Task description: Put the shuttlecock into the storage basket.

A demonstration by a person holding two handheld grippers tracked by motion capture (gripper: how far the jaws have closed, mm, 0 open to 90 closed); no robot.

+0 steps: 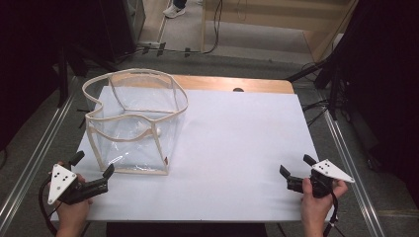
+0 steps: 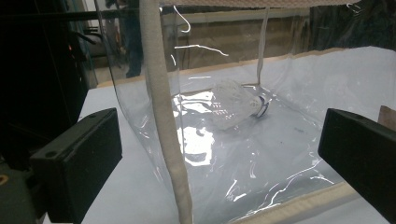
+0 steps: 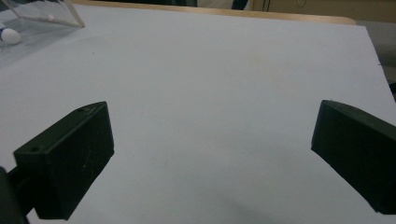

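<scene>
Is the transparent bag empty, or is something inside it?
Not empty: a white shuttlecock lies on its side on the floor of the open-topped transparent bag.

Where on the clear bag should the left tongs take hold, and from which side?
Probably the near corner seam of the bag, approached level from the person's side. That cloth-bound edge stands upright between the open left tongs, firmer than the slick film walls.

- One clear plastic bag (image 1: 133,123) with beige trim, standing on the table
- One white shuttlecock (image 2: 238,103) lying inside it
- Two handheld grippers: left gripper (image 1: 94,167) and right gripper (image 1: 297,166), each with two black jaws set wide apart
- One white-topped table (image 1: 237,148)
</scene>
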